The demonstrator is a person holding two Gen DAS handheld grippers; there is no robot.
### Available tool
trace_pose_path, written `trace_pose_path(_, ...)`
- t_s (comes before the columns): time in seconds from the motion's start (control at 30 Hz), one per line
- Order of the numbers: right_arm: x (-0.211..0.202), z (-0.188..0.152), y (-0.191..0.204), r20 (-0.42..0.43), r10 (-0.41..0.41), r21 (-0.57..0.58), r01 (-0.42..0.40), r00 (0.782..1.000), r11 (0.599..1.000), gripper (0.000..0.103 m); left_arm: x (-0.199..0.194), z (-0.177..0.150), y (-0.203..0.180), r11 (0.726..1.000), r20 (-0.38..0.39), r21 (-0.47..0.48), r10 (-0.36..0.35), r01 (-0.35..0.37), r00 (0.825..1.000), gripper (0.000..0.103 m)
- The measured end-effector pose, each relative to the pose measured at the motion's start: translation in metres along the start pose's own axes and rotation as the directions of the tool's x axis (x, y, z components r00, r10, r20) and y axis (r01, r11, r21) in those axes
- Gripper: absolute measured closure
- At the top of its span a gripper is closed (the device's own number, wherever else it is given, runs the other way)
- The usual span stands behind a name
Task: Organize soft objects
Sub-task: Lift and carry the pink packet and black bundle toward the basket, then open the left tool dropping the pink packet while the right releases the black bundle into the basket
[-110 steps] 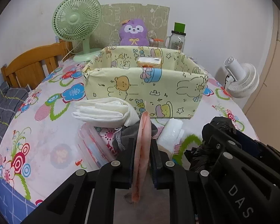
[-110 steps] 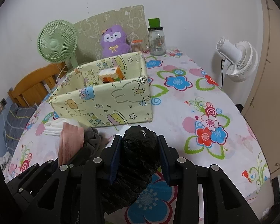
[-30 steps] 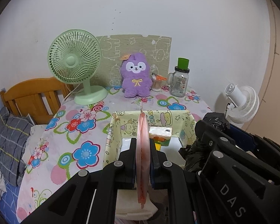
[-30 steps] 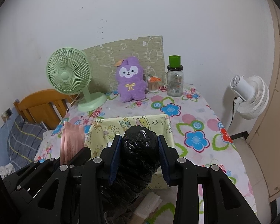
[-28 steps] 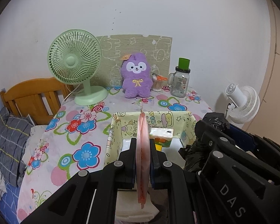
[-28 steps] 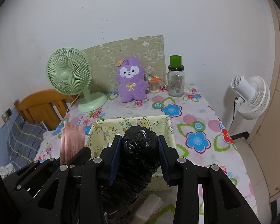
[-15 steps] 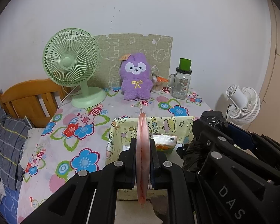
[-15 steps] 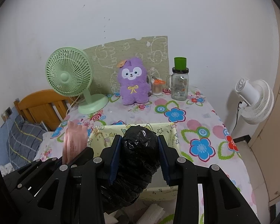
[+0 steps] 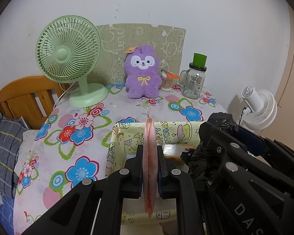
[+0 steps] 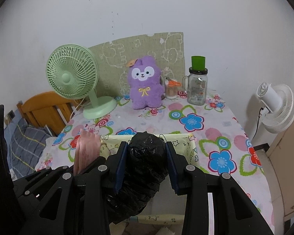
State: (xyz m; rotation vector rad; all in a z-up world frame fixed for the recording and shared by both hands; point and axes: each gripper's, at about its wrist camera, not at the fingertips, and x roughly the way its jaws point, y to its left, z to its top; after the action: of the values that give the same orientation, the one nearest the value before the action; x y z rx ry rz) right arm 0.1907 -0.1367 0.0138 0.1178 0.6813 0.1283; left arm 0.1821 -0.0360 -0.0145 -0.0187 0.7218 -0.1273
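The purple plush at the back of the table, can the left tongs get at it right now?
Probably not. The left tongs are shut on a pink packet, and the yellow fabric bin sits between them and the purple plush.

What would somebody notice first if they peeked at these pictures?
Probably the purple plush bunny sitting at the back of the flowery table, with the green fan to its left in the picture. Up close, the right gripper squeezes a crinkly black bundle above a yellow cartoon box.
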Motion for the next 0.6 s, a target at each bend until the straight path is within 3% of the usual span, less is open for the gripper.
trace_pose_path(0.03, 0.003, 0.000, 0.000, -0.003, 0.001, -0.002, -0.001, 1.000, 1.000, 0.061, 0.002, 0.000, 0.000, 1.000, -0.002, 0.001, 0.001, -0.001, 1.000, 0.093)
trace_pose_path(0.1, 0.006, 0.001, 0.000, -0.005, 0.002, -0.003, -0.002, 1.000, 1.000, 0.061, 0.006, 0.000, 0.001, 1.000, -0.011, 0.008, 0.015, -0.015, 1.000, 0.077)
trace_pose_path(0.2, 0.012, 0.002, 0.000, -0.006, 0.017, -0.006, -0.017, 1.000, 1.000, 0.061, 0.014, -0.001, 0.004, 0.998, -0.026, 0.016, 0.055, -0.055, 0.998, 0.064)
trace_pose_path(0.33, 0.018, 0.002, 0.005, -0.011, 0.038, -0.018, -0.038, 0.999, 0.999, 0.061, 0.020, -0.002, 0.012, 0.998, -0.044, 0.002, 0.068, -0.068, 0.997, 0.059)
trace_pose_path(0.4, 0.021, 0.002, 0.008, -0.011, 0.046, -0.028, -0.046, 0.999, 0.999, 0.061, 0.020, -0.003, 0.016, 0.997, -0.045, -0.006, 0.076, -0.076, 0.996, 0.050)
trace_pose_path(0.6, 0.030, 0.002, 0.012, -0.029, 0.070, -0.035, -0.071, 0.997, 0.997, 0.061, 0.023, -0.004, 0.024, 0.997, -0.049, -0.013, 0.079, -0.080, 0.996, 0.043)
